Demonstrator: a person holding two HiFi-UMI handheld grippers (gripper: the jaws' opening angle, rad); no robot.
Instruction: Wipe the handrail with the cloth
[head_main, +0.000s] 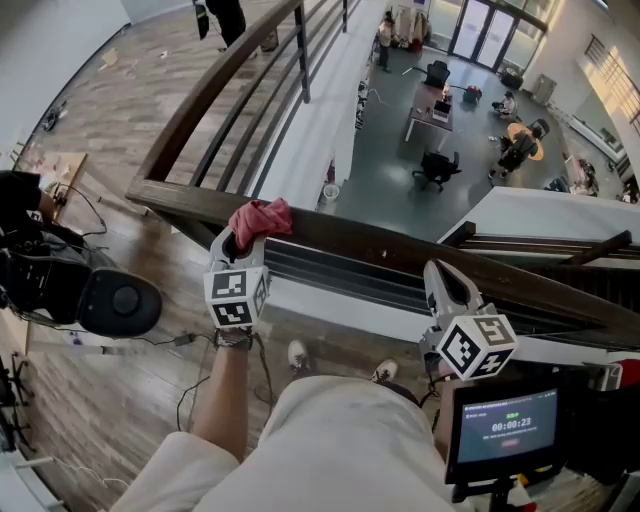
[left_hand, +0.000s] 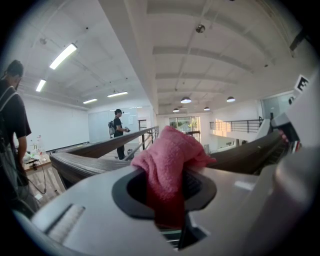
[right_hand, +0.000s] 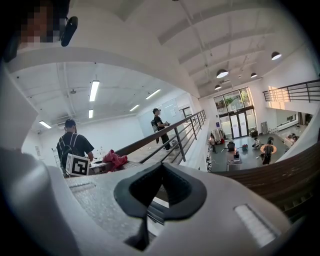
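Two hand-held grippers are at the handrail (head_main: 390, 243). The left hand-held gripper (head_main: 246, 243) has its jaws closed on the pink cloth (head_main: 262, 216), and a bunch of the cloth stands out above them (its own view shows this clearly). The cloth touches the top of the handrail, near the rail's left corner, where a second run goes away. The right hand-held gripper (head_main: 441, 272) has its jaws together with nothing between them. It is just beside the near edge of the rail, well apart from the cloth.

I judge that most of this run is not yet wiped. To do it well, press the cloth flat on the top face and draw it toward the right end in one even stroke, with a firm grip so that the cloth does not slip out.
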